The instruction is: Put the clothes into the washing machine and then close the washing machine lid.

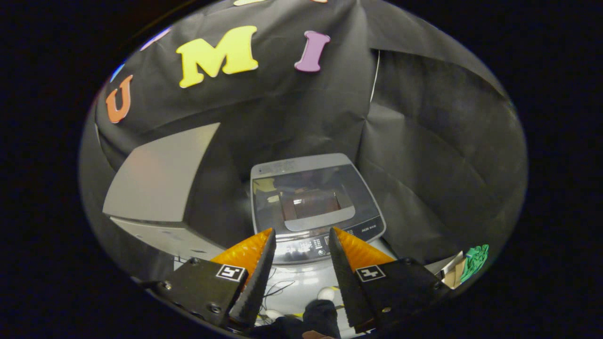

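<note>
Hovering with jaws apart, nothing held; washer (313,207) just beyond tips, lid (311,195) down; green cloth (476,260) well off right.

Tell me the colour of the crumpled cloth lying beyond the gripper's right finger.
Green; the crumpled cloth shows best in the gripper view, right of the open gripper.

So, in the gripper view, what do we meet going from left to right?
Grey box → washing machine, lid shut, beyond the open gripper → green cloth.
</note>
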Motion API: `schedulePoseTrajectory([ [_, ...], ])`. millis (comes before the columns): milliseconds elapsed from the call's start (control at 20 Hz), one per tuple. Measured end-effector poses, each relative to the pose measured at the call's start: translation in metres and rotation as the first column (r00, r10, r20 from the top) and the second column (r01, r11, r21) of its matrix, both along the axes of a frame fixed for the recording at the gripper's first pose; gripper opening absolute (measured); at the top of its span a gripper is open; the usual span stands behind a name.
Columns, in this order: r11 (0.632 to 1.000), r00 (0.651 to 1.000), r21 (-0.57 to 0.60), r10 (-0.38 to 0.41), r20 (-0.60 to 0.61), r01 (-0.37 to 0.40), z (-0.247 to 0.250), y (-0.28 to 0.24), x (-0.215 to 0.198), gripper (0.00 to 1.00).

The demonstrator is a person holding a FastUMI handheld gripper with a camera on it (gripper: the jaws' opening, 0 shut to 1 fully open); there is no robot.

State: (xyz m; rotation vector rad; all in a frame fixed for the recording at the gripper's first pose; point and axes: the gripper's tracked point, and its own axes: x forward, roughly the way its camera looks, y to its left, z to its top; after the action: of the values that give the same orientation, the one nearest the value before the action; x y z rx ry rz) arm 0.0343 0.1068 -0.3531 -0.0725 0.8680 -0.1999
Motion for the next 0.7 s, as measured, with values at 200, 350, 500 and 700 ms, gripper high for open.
schedulePoseTrajectory([
  [200, 0.996, 0.983, -0.018, 0.09, 0.157, -0.089, 0.057, 0.027, -0.025, 0.71],
  [350, 0.987, 0.946, -0.007, 0.158, 0.282, -0.163, 0.105, 0.044, -0.05, 0.71],
  [500, 0.971, 0.884, -0.019, 0.226, 0.409, -0.24, 0.161, 0.045, -0.093, 0.71],
  [700, 0.935, 0.757, -0.067, 0.324, 0.568, -0.349, 0.236, 0.035, -0.169, 0.75],
])
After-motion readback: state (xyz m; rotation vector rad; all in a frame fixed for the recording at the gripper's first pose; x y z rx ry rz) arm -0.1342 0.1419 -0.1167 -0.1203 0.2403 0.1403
